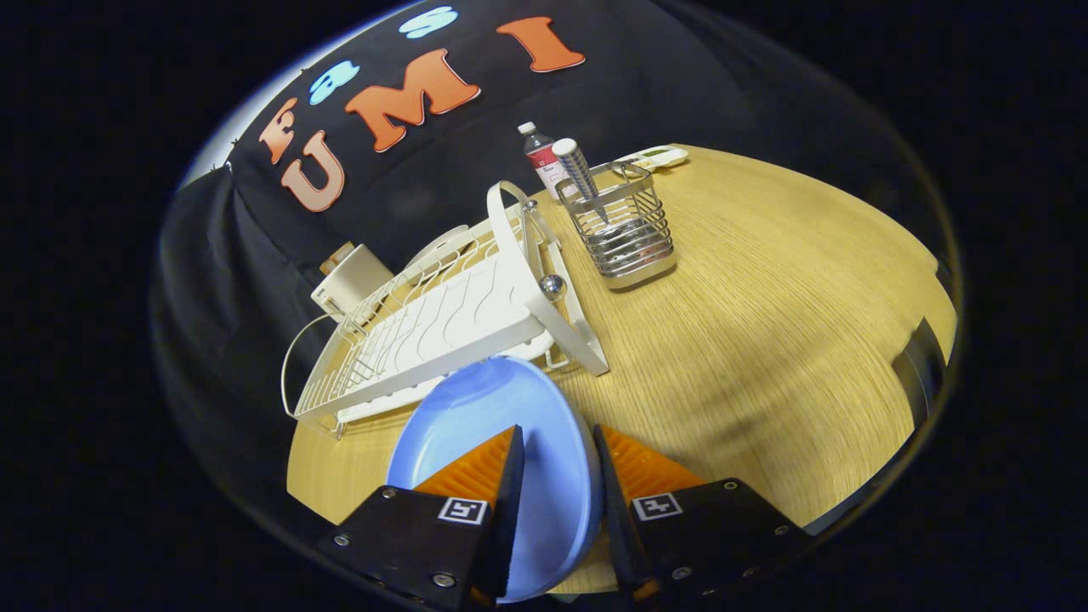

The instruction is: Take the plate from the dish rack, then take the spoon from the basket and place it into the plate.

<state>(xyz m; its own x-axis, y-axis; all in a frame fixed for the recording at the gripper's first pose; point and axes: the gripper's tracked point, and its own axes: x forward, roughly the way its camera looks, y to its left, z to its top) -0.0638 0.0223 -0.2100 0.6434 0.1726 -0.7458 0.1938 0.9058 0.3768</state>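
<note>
The pale wooden round table point(765, 289) is evenly and brightly lit from above, soft shadows being cast rightward near the white wire dish rack point(442, 323), while straight lines are bent by fisheye distortion and far edges are slightly blurred.

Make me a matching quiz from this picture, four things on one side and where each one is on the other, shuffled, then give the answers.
Things:
1. blue plate
2. white dish rack
3. wire basket
4. bottle

Places:
A. at the table's far side, behind the basket
B. between the fingers of the claw, rim between the pads
C. just beyond the plate, lying across the wooden table
D. beyond the rack's near corner, holding a utensil handle

Pairs: 1-B, 2-C, 3-D, 4-A
</note>
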